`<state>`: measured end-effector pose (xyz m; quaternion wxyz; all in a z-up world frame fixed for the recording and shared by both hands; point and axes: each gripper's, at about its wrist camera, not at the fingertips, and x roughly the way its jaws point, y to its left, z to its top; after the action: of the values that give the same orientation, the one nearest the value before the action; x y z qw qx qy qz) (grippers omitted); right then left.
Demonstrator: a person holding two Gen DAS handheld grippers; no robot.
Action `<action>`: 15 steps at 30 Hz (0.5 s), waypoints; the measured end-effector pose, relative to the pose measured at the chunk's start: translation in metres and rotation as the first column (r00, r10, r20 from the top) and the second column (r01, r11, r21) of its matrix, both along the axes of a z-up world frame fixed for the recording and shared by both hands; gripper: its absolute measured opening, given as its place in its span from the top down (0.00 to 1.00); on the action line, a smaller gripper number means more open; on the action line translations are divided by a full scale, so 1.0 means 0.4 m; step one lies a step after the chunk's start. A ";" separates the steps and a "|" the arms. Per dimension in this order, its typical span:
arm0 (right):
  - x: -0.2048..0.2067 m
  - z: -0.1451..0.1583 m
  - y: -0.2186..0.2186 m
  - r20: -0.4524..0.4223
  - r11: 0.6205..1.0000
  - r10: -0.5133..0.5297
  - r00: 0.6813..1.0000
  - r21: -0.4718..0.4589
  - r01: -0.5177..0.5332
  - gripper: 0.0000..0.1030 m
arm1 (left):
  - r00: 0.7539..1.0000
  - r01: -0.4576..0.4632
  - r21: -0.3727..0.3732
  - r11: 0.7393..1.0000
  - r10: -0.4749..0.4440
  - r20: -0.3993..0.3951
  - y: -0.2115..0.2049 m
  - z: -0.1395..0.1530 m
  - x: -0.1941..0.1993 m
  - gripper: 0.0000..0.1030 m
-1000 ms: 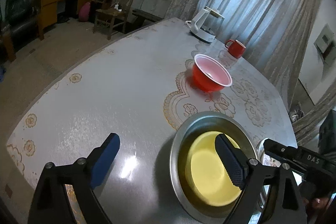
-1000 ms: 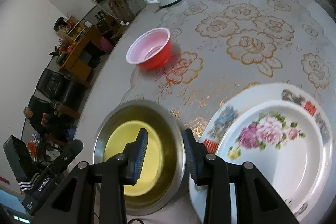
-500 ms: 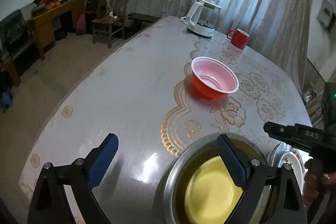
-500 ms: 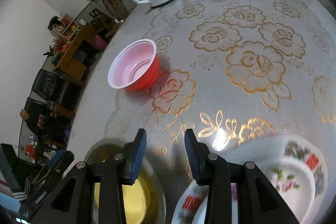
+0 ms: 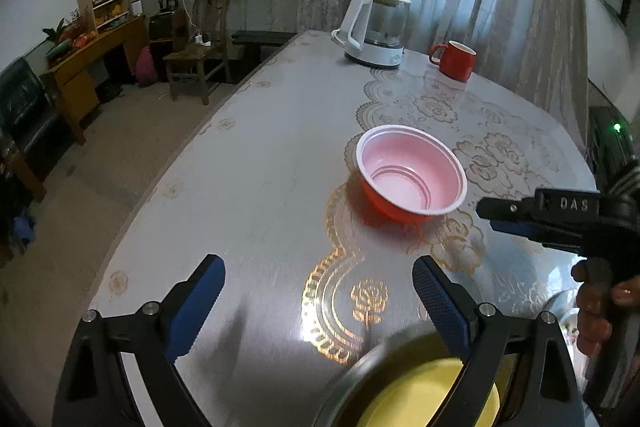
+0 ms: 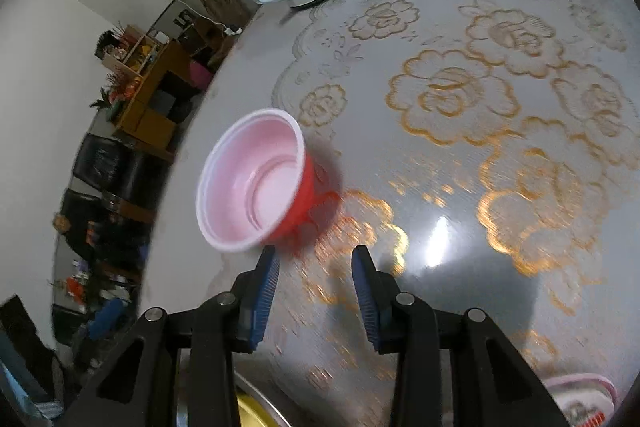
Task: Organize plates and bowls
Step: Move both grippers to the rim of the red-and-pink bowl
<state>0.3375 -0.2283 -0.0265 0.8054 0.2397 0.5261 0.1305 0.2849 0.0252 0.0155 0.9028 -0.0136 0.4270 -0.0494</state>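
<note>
A red bowl [image 5: 412, 175] with a pink inside stands alone on the table, upright and empty. My left gripper [image 5: 318, 273] is open wide over bare table short of that bowl, nothing between its blue pads. A steel bowl [image 5: 360, 379] holding a yellow bowl [image 5: 424, 391] sits under its right finger. My right gripper [image 6: 316, 263] is open with a narrow gap and holds nothing. Its left fingertip is just short of the red bowl [image 6: 256, 187]. From the left wrist, the right gripper [image 5: 486, 215] reaches in from the right, beside the red bowl.
A white electric kettle [image 5: 376, 31] and a red mug [image 5: 454, 61] stand at the table's far end. A flowered plate [image 6: 580, 399] shows at the near right edge. The table [image 5: 260, 167] drops off to the left. A hand [image 5: 596, 307] grips the right tool.
Both grippers have moved forward across the table toward the red bowl. The steel bowl with the yellow one and the flowered plate have slid to the bottom edges of the views.
</note>
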 end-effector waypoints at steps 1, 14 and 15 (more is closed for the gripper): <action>0.013 -0.001 0.002 -0.001 1.000 -0.002 1.000 0.009 0.002 0.64 | 1.000 0.002 0.008 1.000 -0.002 0.000 -0.005 0.001 0.010 0.07; 0.100 -0.040 0.031 -0.015 1.000 -0.006 1.000 -0.029 0.006 0.64 | 0.999 0.038 0.082 0.996 -0.037 -0.017 -0.070 -0.015 0.115 0.07; 0.103 -0.044 0.031 -0.014 1.000 -0.003 1.000 -0.028 0.003 0.64 | 0.999 0.040 0.082 0.996 -0.038 -0.019 -0.075 -0.017 0.122 0.07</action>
<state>0.3788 -0.2159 -0.0443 0.8052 0.2302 0.5332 0.1201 0.3338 -0.0047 0.0086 0.8977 0.0316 0.4367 -0.0492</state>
